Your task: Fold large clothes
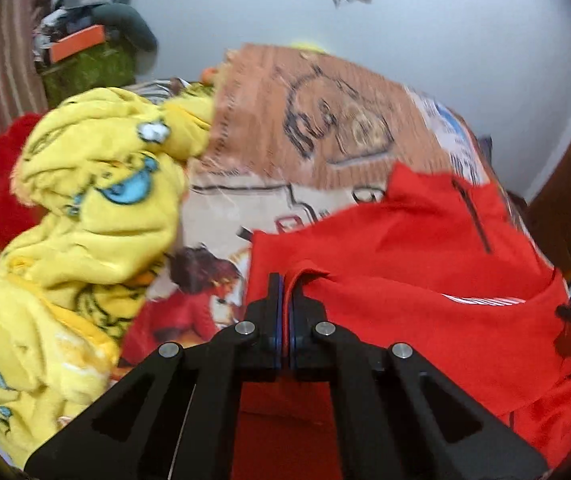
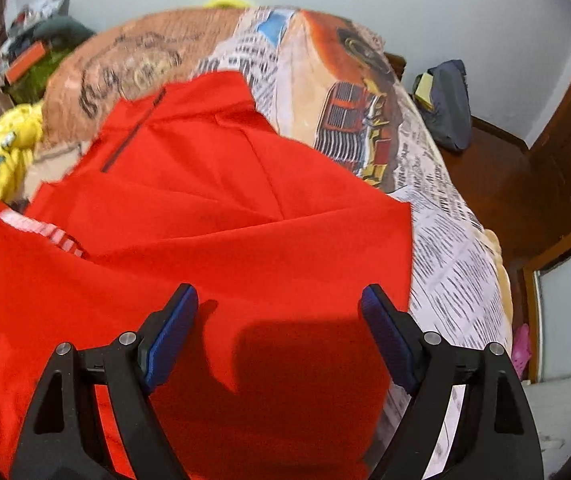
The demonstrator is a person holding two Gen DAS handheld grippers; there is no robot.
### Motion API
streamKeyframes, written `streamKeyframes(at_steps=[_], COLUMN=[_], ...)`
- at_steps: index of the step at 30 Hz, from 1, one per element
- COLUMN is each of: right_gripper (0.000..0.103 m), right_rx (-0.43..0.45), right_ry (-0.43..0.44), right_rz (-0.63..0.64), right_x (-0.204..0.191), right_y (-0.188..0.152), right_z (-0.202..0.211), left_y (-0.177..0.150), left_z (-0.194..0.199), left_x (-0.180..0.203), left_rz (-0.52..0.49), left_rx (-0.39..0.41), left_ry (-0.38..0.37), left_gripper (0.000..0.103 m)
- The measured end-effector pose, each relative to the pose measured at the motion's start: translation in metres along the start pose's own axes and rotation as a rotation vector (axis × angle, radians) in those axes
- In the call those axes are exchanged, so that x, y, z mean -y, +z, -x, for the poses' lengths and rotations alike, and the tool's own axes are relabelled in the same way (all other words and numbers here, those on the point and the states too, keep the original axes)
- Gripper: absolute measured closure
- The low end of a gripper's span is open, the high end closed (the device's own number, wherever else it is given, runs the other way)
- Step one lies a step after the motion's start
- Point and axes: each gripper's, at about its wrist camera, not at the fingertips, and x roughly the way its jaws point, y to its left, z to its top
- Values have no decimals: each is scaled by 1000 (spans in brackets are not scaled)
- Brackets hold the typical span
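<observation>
A large red garment (image 1: 405,248) with a dark zip and a striped inner band lies spread on the bed. My left gripper (image 1: 286,280) is shut on a fold of its red cloth, lifted a little. In the right wrist view the same red garment (image 2: 225,220) fills the middle, and my right gripper (image 2: 279,300) is open just above it, with its blue pads (image 2: 173,332) wide apart and nothing between them.
The bed has a printed cartoon cover (image 2: 425,184). A crumpled yellow blanket (image 1: 85,208) lies at the left, with a red plush thing (image 1: 3,184) behind it. A cluttered shelf (image 1: 85,48) stands far left. A wooden nightstand with a dark bag (image 2: 445,104) stands at the right.
</observation>
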Motion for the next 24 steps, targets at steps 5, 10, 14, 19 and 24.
streamKeyframes(at_steps=[5,10,14,19,24], right_gripper=[22,22,22,20,20], right_rx=[0,-18,3,50,-2], right_ry=[-132,-140,-53,46,79], right_rz=[28,-99,-133,-57,52], right_x=[7,33,38,13,-14], right_y=[9,13,4,-11,-35], right_z=[-18,-19,4,38,36], left_y=[-9,-37,-42,-29,-24], left_z=[-20,-67,-59,-21,3], left_x=[-14,-14,-11,2,25], left_rz=[-18,-73,-88,-127,-183], left_rx=[-69,-277,-288,-193,-164], left_ry=[68,74,45,11,-29], left_gripper=[102,100,76,51,41])
